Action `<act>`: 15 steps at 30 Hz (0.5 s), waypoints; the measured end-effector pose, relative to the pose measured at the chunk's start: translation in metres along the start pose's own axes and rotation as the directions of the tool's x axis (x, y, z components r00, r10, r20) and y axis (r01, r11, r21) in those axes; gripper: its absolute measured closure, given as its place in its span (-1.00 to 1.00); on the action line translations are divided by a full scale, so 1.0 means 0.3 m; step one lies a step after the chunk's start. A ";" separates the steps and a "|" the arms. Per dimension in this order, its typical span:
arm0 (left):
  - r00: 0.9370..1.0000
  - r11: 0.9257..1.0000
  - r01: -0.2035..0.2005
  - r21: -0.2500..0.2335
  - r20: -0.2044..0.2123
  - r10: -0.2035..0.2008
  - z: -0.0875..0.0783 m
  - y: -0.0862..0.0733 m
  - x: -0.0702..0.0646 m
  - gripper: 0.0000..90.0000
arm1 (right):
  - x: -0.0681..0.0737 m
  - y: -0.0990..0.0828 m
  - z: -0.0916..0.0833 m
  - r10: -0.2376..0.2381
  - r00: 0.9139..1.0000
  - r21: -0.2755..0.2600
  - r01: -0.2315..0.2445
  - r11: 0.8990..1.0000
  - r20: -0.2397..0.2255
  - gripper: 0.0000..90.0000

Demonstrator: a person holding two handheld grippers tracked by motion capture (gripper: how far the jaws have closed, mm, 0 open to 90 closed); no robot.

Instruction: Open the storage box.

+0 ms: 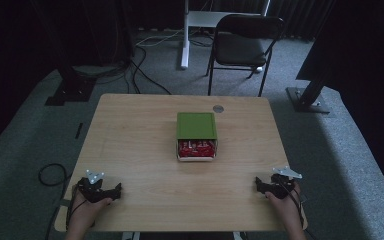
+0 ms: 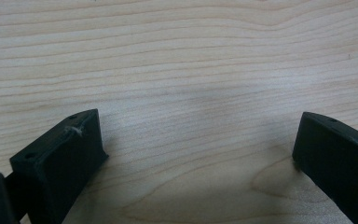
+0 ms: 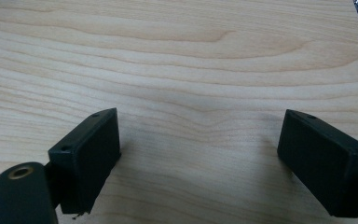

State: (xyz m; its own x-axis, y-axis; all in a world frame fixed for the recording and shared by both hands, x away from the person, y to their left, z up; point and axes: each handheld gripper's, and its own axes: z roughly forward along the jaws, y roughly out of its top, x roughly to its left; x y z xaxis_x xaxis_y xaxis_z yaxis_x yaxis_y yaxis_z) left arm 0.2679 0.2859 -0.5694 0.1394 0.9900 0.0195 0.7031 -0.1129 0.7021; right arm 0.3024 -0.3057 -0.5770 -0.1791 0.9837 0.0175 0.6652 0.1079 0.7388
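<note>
I've touched nothing yet — my left gripper [image 1: 111,191] and right gripper [image 1: 261,186] rest wide open and empty on the pale wooden table [image 1: 130,145], the green-lidded box of red packets [image 1: 196,136] well apart.

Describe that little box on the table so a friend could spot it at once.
On the light wooden table, look near the middle, slightly toward the far edge. There sits a small white box, its green lid slid partly back, showing red packets inside.

left claw [image 1: 116,190]: jaws wide apart | right claw [image 1: 258,184]: jaws wide apart
</note>
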 end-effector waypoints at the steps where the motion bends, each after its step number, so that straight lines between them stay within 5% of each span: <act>1: 1.000 1.000 -0.001 0.001 0.000 0.001 0.000 0.000 0.000 -0.95 | 0.000 0.000 0.000 0.000 1.000 0.000 0.000 1.000 0.000 -0.73; 10: 1.000 1.000 -0.017 -0.002 0.012 0.017 -0.002 -0.001 -0.009 -0.95 | 0.000 0.000 0.000 0.000 1.000 0.000 0.000 1.000 0.000 -0.73; 15: 0.996 0.995 -0.093 -0.022 0.013 0.093 -0.001 0.006 -0.035 -0.93 | 0.000 0.000 0.000 0.000 1.000 0.000 0.000 1.000 0.000 -0.73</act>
State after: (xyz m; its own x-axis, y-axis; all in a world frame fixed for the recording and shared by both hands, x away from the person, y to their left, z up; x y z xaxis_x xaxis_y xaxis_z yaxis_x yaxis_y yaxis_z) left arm 0.2676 0.2753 -0.5683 0.2135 0.9740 0.0758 0.6717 -0.2027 0.7126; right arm 0.3024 -0.3057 -0.5770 -0.1793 0.9836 0.0176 0.6655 0.1082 0.7385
